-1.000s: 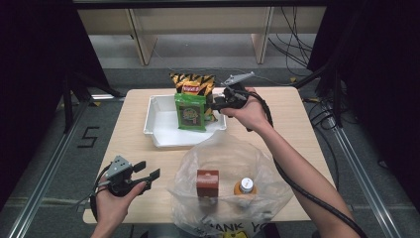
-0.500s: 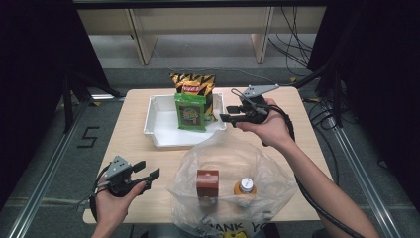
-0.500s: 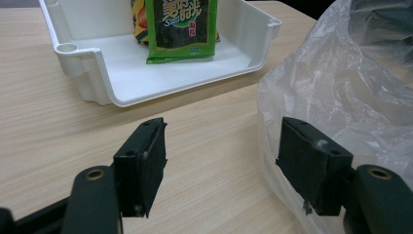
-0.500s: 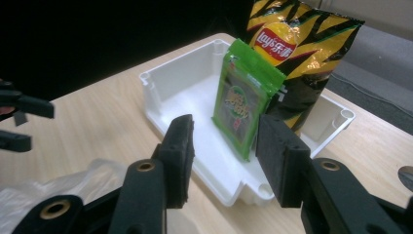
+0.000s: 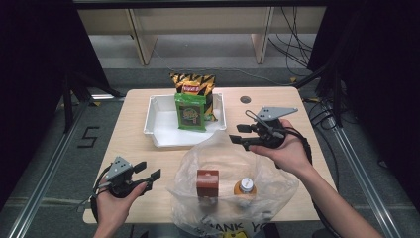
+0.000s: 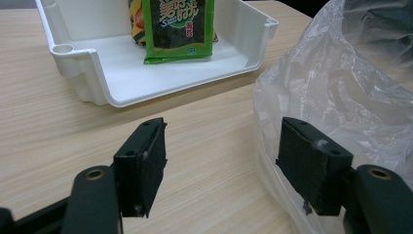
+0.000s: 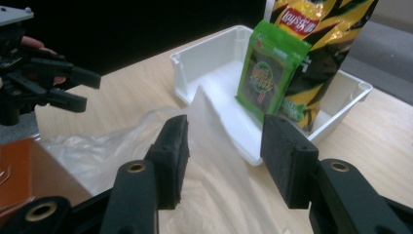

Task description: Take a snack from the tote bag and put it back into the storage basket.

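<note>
A white tray [image 5: 163,130] at the table's far middle holds a green snack pack [image 5: 190,112] that leans on a yellow chips bag [image 5: 194,83]. In front lies a clear plastic bag [image 5: 277,186] with a brown box [image 5: 207,182] and an orange-capped bottle [image 5: 246,187] inside. My right gripper [image 5: 237,134] hovers over the bag's far right edge. Its jaws have just been opening, with nothing between them [image 7: 224,151]; beyond them are the green pack [image 7: 268,78] and the tray [image 7: 195,73]. My left gripper [image 5: 148,171] rests open at the near left, its jaws [image 6: 221,161] empty beside the bag [image 6: 341,87].
A dark round hole [image 5: 244,99] marks the table's far right. Metal rails run along the floor on both sides of the table. Bare wood lies between the left gripper and the tray [image 6: 97,83].
My right gripper has moved away from the green pack in the tray, to the right and nearer the person, and its jaws stand wider. The pack stays in the tray. The left hand has kept still.
</note>
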`<state>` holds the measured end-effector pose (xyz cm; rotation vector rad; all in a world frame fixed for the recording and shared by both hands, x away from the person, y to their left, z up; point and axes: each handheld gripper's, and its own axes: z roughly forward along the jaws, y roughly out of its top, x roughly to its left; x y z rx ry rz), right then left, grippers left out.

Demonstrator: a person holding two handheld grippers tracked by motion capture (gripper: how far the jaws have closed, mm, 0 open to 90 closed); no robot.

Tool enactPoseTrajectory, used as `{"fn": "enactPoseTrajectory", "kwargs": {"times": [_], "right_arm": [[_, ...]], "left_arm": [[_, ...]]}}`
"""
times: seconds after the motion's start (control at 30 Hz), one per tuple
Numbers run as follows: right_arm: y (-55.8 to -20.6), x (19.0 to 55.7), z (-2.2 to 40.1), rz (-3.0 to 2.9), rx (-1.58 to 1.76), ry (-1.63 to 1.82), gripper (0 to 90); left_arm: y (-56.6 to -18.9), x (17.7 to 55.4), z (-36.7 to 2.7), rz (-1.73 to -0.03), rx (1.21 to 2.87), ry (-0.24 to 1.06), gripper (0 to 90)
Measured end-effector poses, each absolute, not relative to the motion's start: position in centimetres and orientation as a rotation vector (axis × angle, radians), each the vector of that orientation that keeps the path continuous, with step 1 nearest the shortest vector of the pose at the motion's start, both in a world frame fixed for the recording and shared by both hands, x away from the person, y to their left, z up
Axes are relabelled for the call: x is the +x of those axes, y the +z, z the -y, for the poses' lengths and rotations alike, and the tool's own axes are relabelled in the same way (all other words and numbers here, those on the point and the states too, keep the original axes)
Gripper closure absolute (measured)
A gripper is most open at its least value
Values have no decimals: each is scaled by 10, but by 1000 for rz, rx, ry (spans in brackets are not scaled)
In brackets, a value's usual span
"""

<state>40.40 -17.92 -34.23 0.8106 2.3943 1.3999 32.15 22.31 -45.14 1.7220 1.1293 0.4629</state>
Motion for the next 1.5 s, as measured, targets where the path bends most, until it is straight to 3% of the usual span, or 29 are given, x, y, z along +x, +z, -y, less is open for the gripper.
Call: {"fn": "enactPoseTrajectory", "kwargs": {"times": [0.93,1.5], "right_arm": [[-368,342,201,-2400,797,1514,493],[-375,334,206,-2392,770,1540,463]], "left_arm": [[-452,322,-219,-1122,1719,463,339],[-451,320,-218,-1114,1722,466,339]]}}
